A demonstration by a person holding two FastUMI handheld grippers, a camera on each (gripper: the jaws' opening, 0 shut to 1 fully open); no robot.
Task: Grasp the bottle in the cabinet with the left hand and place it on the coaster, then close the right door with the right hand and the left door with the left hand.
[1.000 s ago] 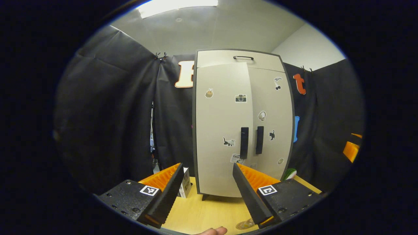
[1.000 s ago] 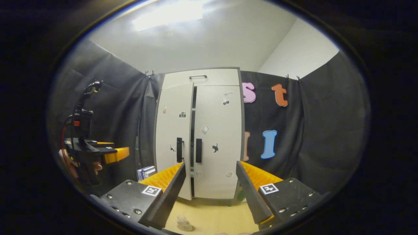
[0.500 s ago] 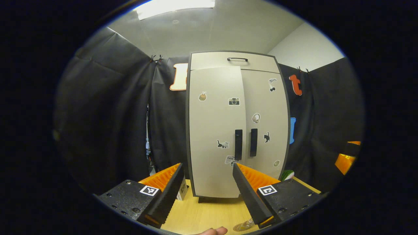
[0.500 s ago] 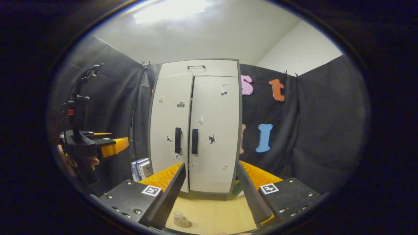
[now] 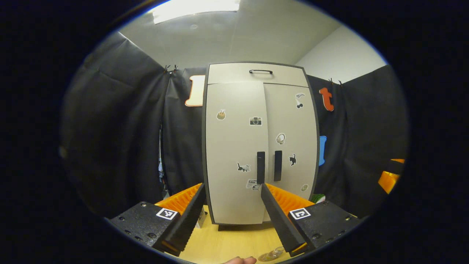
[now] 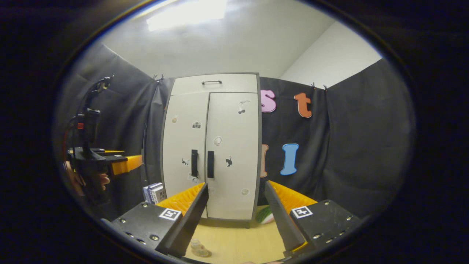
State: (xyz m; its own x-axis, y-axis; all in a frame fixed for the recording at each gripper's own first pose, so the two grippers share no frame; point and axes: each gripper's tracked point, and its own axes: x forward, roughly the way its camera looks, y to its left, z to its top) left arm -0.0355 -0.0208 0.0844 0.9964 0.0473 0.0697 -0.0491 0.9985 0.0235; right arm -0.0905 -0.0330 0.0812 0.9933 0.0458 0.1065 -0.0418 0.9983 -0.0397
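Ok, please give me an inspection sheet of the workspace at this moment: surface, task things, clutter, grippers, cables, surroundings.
Surface: wooden table, bare in front of the cabinet.
Job's things: cabinet, both doors shut, handles side by side; clear bottle standing on the table near the front edge; coaster cannot be told apart.
Clutter: small boxes left of the cabinet; green and white object at its right foot.
Grippers: left gripper open, empty; right gripper open, empty.
Cables: red and black wires on the left gripper's rig.
Surroundings: black cloth wall, ceiling light.

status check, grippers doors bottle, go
Left gripper open, empty. Right gripper open, empty. Cabinet doors both shut. Bottle out on the table. Nothing in the way.
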